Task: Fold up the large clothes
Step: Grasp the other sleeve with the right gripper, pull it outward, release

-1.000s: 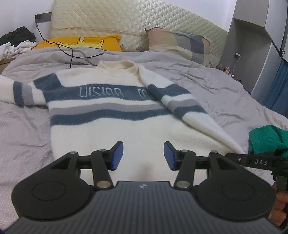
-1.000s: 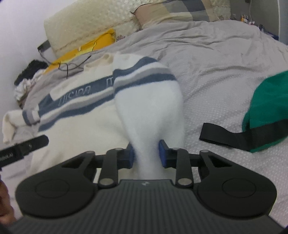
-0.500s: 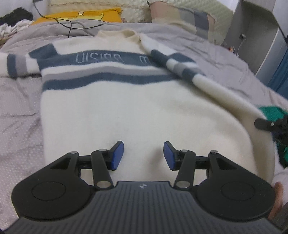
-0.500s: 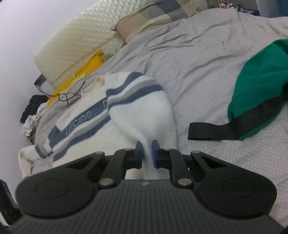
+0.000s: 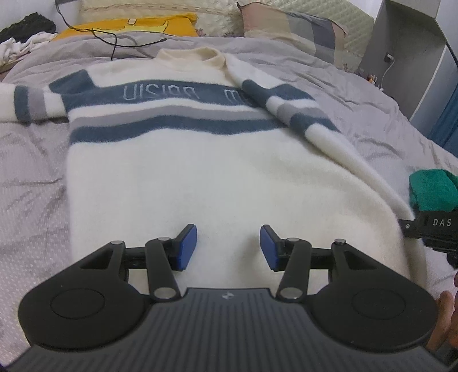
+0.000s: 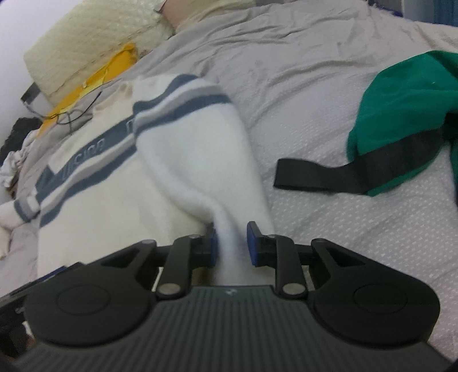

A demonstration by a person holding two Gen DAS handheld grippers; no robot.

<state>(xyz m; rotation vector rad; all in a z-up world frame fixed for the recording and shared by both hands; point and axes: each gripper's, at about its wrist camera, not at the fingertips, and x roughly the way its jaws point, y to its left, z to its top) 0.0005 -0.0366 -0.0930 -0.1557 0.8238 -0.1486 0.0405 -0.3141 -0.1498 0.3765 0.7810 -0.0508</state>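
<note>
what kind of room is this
Most likely a bedroom: the striped sweater lies on a bed with a grey duvet, pillows at its head and a padded headboard behind them.

Black ribbed left tongs point(image 5: 228, 247) and right tongs point(image 6: 231, 244), blue pads, silver pivots

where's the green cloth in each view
Left wrist: the green cloth sits at the right edge, mid-height, just above the right gripper.
Right wrist: it fills the upper right, with a black strap running out from under it to the left.
Shared landmark: the sweater's striped sleeve, left of the cloth in both views.
</note>
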